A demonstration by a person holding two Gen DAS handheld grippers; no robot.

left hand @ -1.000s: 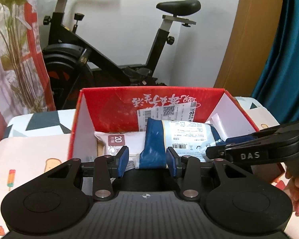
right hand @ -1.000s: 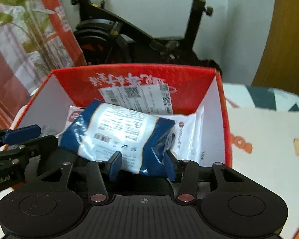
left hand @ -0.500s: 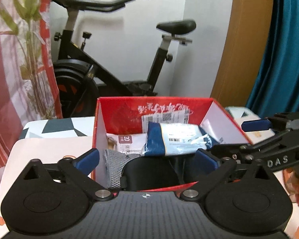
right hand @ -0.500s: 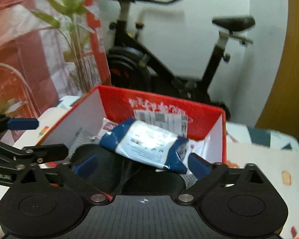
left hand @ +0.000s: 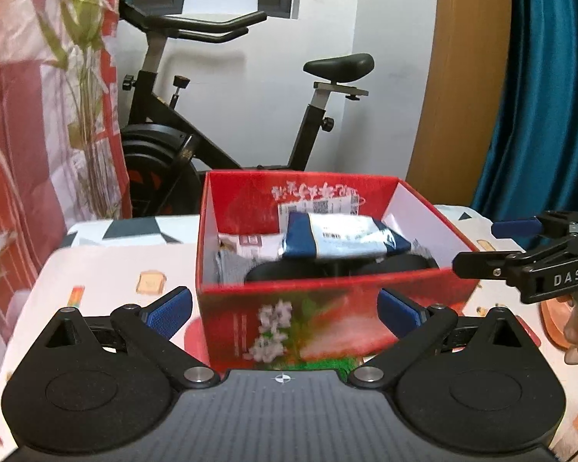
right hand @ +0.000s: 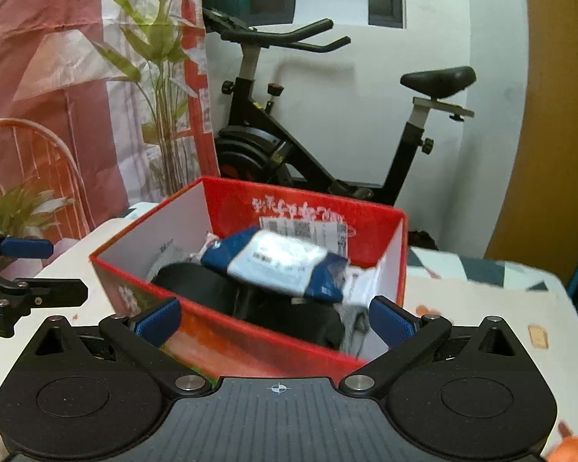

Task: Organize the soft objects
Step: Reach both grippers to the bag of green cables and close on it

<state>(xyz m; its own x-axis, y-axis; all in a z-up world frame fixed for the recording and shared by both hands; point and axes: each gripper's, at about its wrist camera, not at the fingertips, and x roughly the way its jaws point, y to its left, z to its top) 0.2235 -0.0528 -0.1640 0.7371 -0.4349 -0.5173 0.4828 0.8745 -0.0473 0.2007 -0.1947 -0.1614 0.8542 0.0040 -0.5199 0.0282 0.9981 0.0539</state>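
Both tongs have just spread wide and grip nothing: left gripper [left hand: 285, 306] and right gripper [right hand: 273, 321] each sit before the red box [left hand: 327, 308]. The blue-and-white pack [right hand: 281, 261] lies inside, ahead of both, atop dark items.

I can't read the smeared label on the blue-and-white plastic pack [right hand: 285, 263] – it hides the black soft things [left hand: 339, 269] beneath; the red cardboard box's [left hand: 327, 315] near wall is blurred.
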